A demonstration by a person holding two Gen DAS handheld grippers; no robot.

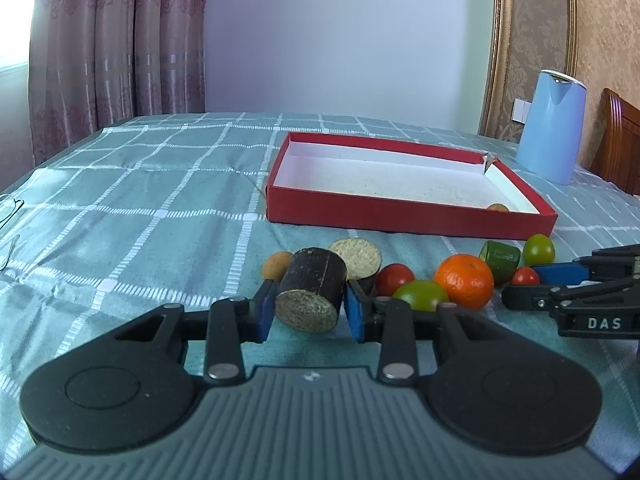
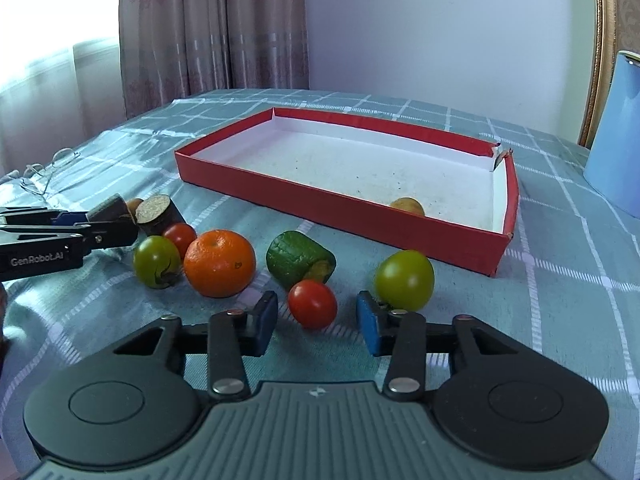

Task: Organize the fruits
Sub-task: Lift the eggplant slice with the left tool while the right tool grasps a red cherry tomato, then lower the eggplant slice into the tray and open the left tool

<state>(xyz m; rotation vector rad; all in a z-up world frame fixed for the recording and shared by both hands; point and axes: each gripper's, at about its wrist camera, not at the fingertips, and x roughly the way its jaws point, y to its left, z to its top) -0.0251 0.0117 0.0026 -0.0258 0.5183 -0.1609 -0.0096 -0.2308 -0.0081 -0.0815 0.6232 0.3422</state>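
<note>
My left gripper [image 1: 310,306] is shut on a dark cylinder piece [image 1: 314,292] with a pale cut face, held just above the cloth. Behind it lie a second dark cylinder [image 1: 357,256], a small brown fruit [image 1: 277,265], red tomatoes [image 1: 394,279], a green tomato [image 1: 421,295] and an orange [image 1: 464,281]. My right gripper [image 2: 317,318] is open, its fingers either side of a red tomato [image 2: 313,303] on the cloth. A green tomato [image 2: 404,280], a green cucumber chunk [image 2: 298,264] and the orange [image 2: 219,263] lie close by. The red tray [image 2: 332,200] holds one brown fruit [image 2: 408,206].
A blue jug [image 1: 552,126] stands right of the tray, with a wooden chair [image 1: 618,140] behind it. Wire glasses [image 2: 44,170] lie on the checked cloth at far left. The right gripper shows in the left wrist view [image 1: 520,282] beside the fruit.
</note>
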